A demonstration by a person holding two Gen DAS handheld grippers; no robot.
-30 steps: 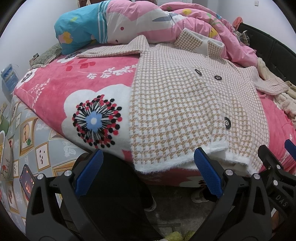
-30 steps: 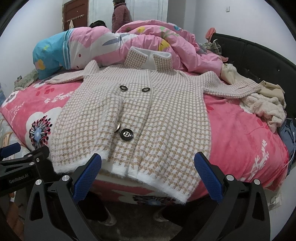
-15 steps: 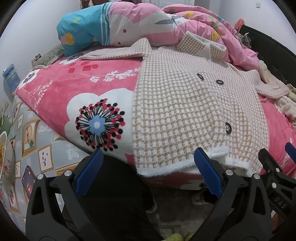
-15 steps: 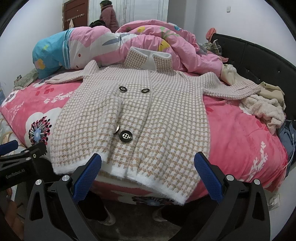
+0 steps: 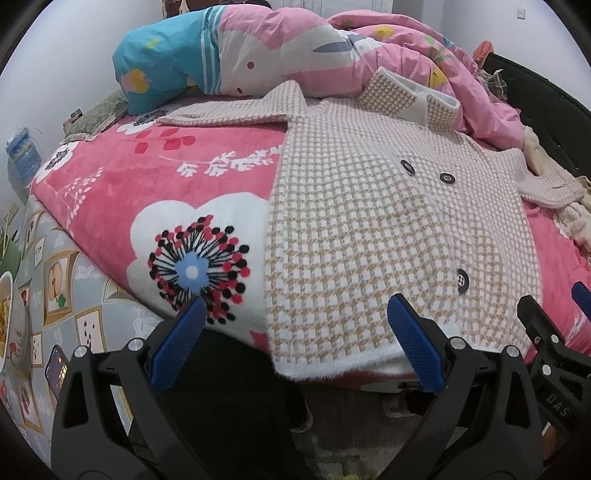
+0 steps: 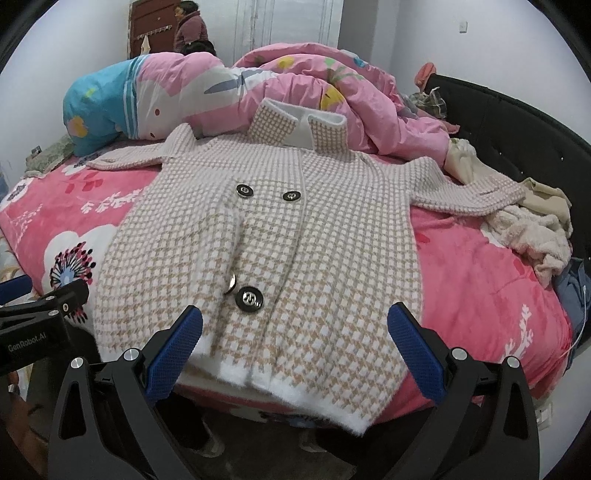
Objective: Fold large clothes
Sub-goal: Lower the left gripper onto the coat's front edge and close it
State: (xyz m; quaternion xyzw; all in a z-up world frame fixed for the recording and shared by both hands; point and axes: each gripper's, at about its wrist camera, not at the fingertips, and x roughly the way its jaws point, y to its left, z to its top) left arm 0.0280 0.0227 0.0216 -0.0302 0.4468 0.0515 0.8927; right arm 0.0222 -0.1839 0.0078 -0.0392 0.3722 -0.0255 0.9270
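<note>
Left wrist view: left gripper [image 5: 295,343] jaws were spread wide, nothing between them, blue pads [image 5: 177,347] hanging just off the foot edge of the bed. Near hem corner of the coat [image 5: 369,236] sat between the 2 fingers in the picture, contact could not be told. Right gripper [image 6: 295,347] was likewise released and empty, fingers framing the white fuzzy hem in the right wrist view; it also showed at the right edge of the left wrist view, close beside the other tool.

Coat was a beige-and-white houndstooth piece, laid flat, front up, on the pink floral blanket [image 5: 155,177], hem toward the cameras and overhanging the bed edge slightly. Both sleeves were stretched out to the sides, collar up against the pink duvet [image 6: 332,85] heaped at the far end. 4 dark buttons [image 6: 249,300] were visible, 2 high and 2 low, 1 of the low ones turned on edge. Blue-and-pink pillow [image 6: 122,107] lay at far left. Cream clothes pile [image 6: 532,225] lay by the right sleeve, next to the black headboard [image 6: 517,140]. Person [image 6: 190,35] stood by the far door. Phone [image 5: 55,369] lay low left.
</note>
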